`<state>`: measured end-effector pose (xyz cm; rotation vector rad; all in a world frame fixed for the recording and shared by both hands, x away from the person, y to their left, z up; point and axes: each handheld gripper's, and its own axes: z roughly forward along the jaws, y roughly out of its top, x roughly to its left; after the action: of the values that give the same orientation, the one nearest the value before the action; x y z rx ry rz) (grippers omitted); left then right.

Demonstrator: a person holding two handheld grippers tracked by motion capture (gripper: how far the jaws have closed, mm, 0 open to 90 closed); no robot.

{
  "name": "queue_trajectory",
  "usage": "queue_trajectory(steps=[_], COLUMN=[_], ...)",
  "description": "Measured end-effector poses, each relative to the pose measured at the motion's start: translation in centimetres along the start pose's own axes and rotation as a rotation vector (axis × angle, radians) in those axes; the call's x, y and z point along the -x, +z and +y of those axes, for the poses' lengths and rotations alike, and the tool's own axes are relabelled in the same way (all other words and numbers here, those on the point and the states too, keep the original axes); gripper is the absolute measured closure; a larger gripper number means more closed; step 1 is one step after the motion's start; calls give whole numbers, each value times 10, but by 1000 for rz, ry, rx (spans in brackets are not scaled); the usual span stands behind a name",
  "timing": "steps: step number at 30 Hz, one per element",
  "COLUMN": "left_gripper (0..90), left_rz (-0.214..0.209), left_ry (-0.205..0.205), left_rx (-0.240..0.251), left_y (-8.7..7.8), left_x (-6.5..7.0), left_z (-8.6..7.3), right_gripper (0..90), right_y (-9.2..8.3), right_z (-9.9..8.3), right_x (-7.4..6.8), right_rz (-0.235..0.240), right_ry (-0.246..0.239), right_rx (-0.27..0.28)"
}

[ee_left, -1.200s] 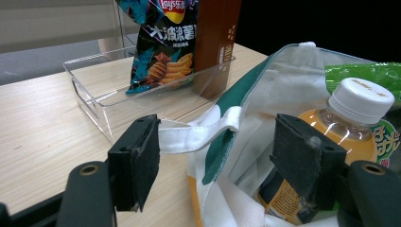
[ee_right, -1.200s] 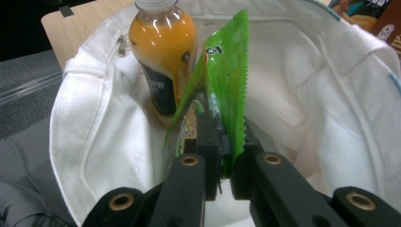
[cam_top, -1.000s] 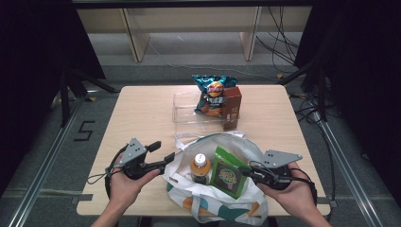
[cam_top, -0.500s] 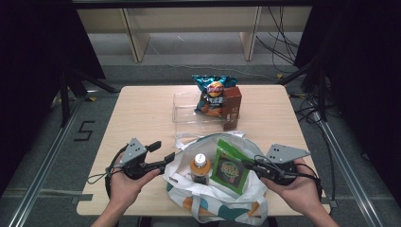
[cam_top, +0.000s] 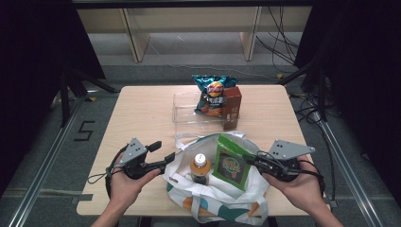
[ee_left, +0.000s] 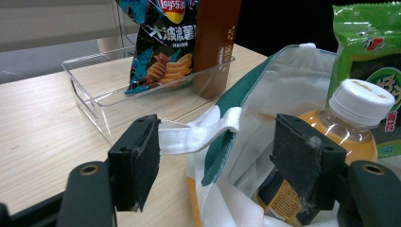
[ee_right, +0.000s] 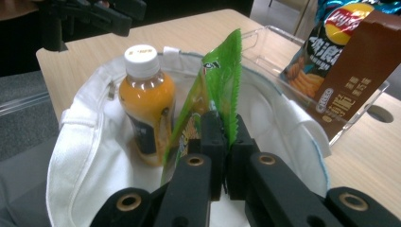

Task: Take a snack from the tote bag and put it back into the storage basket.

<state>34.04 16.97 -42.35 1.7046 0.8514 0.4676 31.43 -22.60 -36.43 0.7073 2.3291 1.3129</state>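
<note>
the right tongs (ee_right: pixel 226 156) are clenched on the edge of a green packet (ee_right: pixel 215 101), which stands on end in the white bag (ee_right: pixel 94 156) at the near edge of the counter (cam_top: pixel 142 113), long axis up and leaning a little towards the far side. its lower end is hidden by the tongs and the bag wall. just left of it stands an orange bottle (cam_top: pixel 200 166), cap up, its base hidden in the bag. the left tongs (ee_left: pixel 217 161) are released, jaws wide apart on either side of the bag's strap (ee_left: pixel 198 135) at the left rim, not pressing it. far off, a clear tray (cam_top: pixel 189 111) holds a chip bag (cam_top: pixel 213 94) and a brown box (cam_top: pixel 231 106).
</note>
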Motion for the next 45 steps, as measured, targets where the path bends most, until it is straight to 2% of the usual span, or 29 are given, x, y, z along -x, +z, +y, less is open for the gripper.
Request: queue_trajectory(steps=[1,3,4,5,6,7,8,9,10,14,15,16,17,18,19,20,22,24,27,29,30,32,33,35,38,40,45], left_gripper=[323,323,323,323,323,323,323,323,323,323,323,323,323,324,324,323,323,324,323,323,323,323,323,323,323,323,323], left_rz=[1,3,10,9,9,10,11,13,14,14,14,14,13,13,13,14,14,14,14,15,15,15,8,13,15,15,10], left_ry=[-1,0,2,2,3,4,4,2,1,3,2,3,3,4,3,2,2,3,4,5,5,5,3,4,7,6,0], left_rx=[0,0,-7,-6,-7,-7,-7,-5,-5,-5,-5,-4,-3,-3,-3,-3,-3,-3,-3,-3,-3,-2,4,2,-1,-1,5], left_y=[0,0,-1,-1,-1,-1,-1,-1,-2,-2,-2,-2,-2,-2,-2,-2,-2,-2,-2,-2,-2,-2,-2,-2,-3,-3,-2], left_x=[0,0,0,0,0,0,0,0,0,0,0,0,0,0,0,0,0,0,0,-1,-1,-1,-1,-1,-1,-1,-1], left_z=[0,0,0,0,0,0,1,1,1,1,1,1,1,1,1,1,1,1,1,1,1,1,1,1,2,2,1], right_gripper=[896,896,896,896,896,897,897,897,898,899,899,900,900,900,900,900,900,900,900,900,900,900,900,900,900,900,900], right_y=[-2,-3,-3,-3,-4,-5,-5,-6,-6,-9,-9,-9,-9,-10,-10,-10,-10,-11,-10,-11,-11,-10,-11,-11,-11,-11,-11], right_z=[1,3,3,4,5,7,8,9,10,14,15,17,17,18,20,20,21,22,22,23,24,25,26,28,30,31,33], right_x=[0,1,0,-1,2,2,2,2,2,3,2,4,4,3,5,4,6,6,7,6,8,6,7,8,9,10,10], right_rz=[5,-7,0,-13,-10,-3,-18,-11,-27,-22,-34,-22,-37,-35,-28,-32,-39,-42,-59,-46,-47,-55,-42,-51,-60,-43,-56], right_ry=[8,-13,12,12,-14,-13,-25,-11,-17,-15,0,-19,-17,-5,-28,-18,-33,-16,-25,-8,-26,-5,-11,-20,-17,-14,-9], right_rx=[-8,14,11,30,30,28,43,35,55,58,67,65,85,74,78,80,90,94,116,113,113,128,118,133,144,146,141])
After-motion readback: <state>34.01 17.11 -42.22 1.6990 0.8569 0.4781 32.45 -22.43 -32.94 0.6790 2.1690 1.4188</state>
